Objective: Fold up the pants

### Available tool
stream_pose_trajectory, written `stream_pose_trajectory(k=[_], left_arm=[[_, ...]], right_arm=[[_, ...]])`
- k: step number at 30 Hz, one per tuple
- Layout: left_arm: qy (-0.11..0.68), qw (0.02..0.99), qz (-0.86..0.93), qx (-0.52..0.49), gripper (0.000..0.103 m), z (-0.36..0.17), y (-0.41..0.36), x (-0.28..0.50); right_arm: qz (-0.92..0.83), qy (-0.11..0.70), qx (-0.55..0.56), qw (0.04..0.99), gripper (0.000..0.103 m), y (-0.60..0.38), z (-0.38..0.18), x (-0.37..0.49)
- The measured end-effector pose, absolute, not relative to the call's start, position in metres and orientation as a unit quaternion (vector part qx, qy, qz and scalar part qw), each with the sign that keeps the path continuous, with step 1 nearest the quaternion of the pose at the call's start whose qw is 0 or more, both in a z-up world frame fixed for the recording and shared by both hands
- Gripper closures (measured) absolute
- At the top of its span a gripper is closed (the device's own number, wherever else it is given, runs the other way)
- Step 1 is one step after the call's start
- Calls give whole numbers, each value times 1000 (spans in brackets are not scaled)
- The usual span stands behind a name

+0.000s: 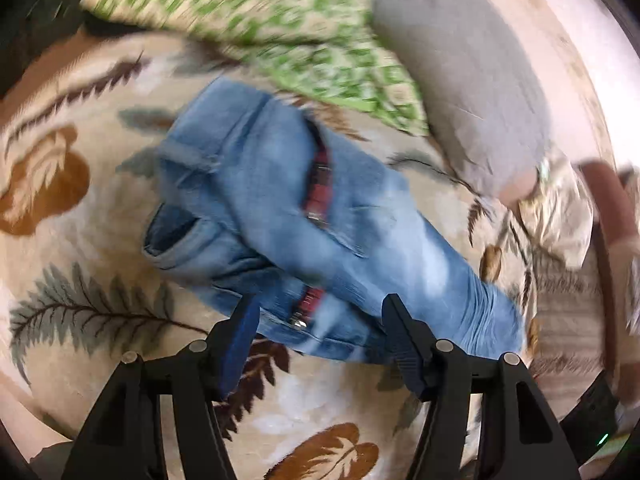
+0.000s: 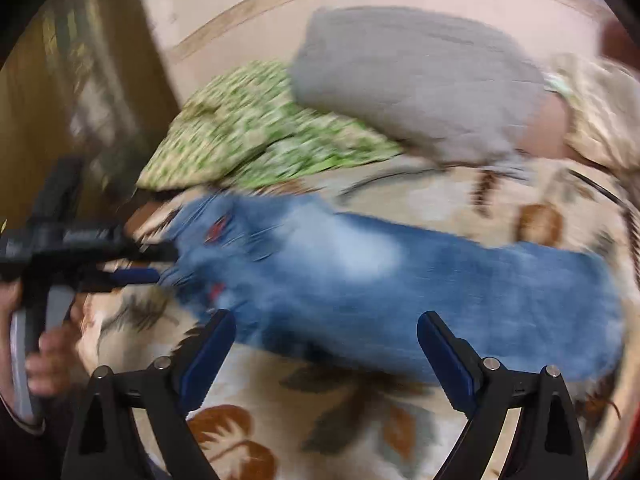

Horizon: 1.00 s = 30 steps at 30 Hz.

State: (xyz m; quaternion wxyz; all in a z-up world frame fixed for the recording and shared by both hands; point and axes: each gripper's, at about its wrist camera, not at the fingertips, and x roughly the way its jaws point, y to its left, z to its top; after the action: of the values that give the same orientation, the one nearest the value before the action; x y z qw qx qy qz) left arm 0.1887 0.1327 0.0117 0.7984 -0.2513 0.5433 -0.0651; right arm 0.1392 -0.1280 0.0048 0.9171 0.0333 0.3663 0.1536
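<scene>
Light blue jeans (image 1: 280, 204) with a red plaid inner waistband lie crumpled on a leaf-patterned bed cover. My left gripper (image 1: 320, 308) is open, its fingers either side of the waistband edge nearest me, not closed on it. In the right wrist view the jeans (image 2: 380, 276) stretch across the middle, blurred by motion. My right gripper (image 2: 326, 328) is open and empty at the jeans' near edge. The left gripper (image 2: 140, 264) shows at the left of that view, at the waist end.
A green patterned cloth (image 1: 288, 32) and a grey folded garment (image 1: 460, 80) lie beyond the jeans. The leaf-patterned cover (image 1: 80, 180) spreads all around. A crumpled cream cloth (image 1: 560, 216) lies at the right. A dark wooden surface (image 2: 80, 80) stands at the far left.
</scene>
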Motion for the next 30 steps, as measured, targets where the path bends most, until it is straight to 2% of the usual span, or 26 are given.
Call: stream_pose_trajectory(k=[2, 4, 6, 11, 12, 13, 15, 17, 18, 20, 22, 24, 26, 30], left_arm=[[551, 788, -63, -267, 38, 3, 147, 202], [550, 783, -64, -284, 39, -8, 158, 211], [550, 781, -54, -291, 40, -16, 161, 215], [538, 768, -38, -345, 41, -22, 178, 222], [536, 767, -37, -351, 42, -23, 180, 223], [531, 768, -39, -355, 46, -21, 181, 224], [528, 773, -36, -351, 47, -19, 180, 225], [534, 770, -40, -346, 47, -22, 175, 227], [539, 769, -42, -343, 47, -25, 172, 228], [542, 771, -30, -335, 57, -27, 171, 230], [538, 772, -19, -339, 62, -28, 176, 232], [534, 770, -7, -349, 73, -28, 181, 232], [534, 771, -13, -347, 91, -26, 179, 229], [480, 809, -42, -337, 91, 17, 173, 199]], right_arm=[[180, 374, 18, 910, 12, -103, 2, 151], [202, 391, -4, 898, 31, -76, -6, 169], [218, 404, -32, 888, 38, -49, -16, 182], [224, 419, -71, 877, 38, -7, -41, 216], [221, 423, -76, 875, 48, -4, -45, 219], [221, 430, -77, 872, 74, -2, -49, 223], [214, 433, -70, 873, 88, -4, -52, 223], [209, 416, -73, 882, 96, -8, -45, 217], [212, 410, -62, 885, 96, -11, -39, 214], [223, 402, -36, 887, 96, -20, -31, 210], [233, 405, -18, 884, 97, -27, -28, 208], [229, 415, -31, 880, 99, -26, -35, 209], [233, 426, -30, 873, 100, -25, -41, 208], [234, 385, -24, 892, 100, -35, -9, 185]])
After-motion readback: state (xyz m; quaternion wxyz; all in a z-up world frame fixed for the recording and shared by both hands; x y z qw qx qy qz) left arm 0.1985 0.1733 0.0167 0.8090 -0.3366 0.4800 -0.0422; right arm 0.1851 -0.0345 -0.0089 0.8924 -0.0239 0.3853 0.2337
